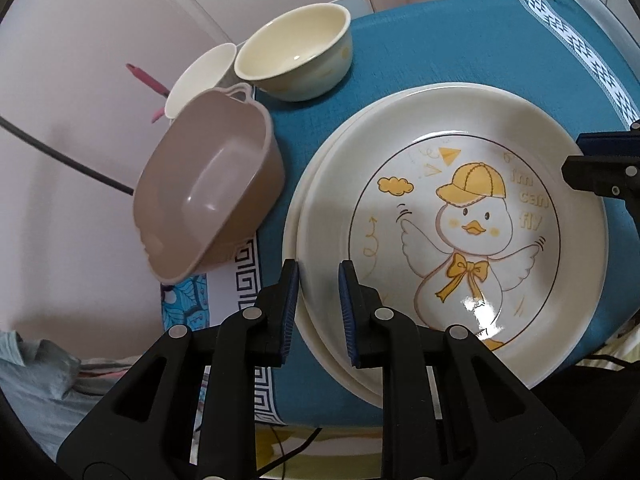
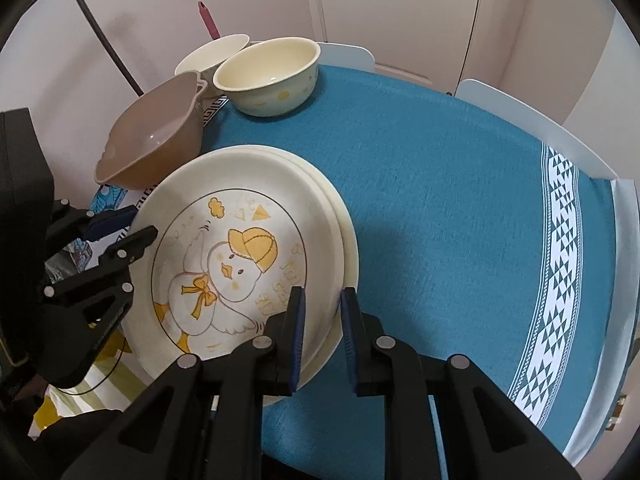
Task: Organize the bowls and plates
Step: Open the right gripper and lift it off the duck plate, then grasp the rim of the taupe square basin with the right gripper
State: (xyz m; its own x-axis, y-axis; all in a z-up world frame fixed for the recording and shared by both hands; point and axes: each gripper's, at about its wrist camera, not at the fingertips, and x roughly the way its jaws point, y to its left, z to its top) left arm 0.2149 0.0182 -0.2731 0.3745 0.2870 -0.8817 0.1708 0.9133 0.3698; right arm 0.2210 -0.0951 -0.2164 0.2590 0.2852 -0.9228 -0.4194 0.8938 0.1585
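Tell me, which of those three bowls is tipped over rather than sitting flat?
The brown bowl with handles; it leans tilted, while the pale yellow bowl and white bowl stand upright.

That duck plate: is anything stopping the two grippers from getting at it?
Nothing visible. The left gripper and right gripper each straddle the rim of the duck plate on opposite sides. The brown bowl sits apart, beside it.
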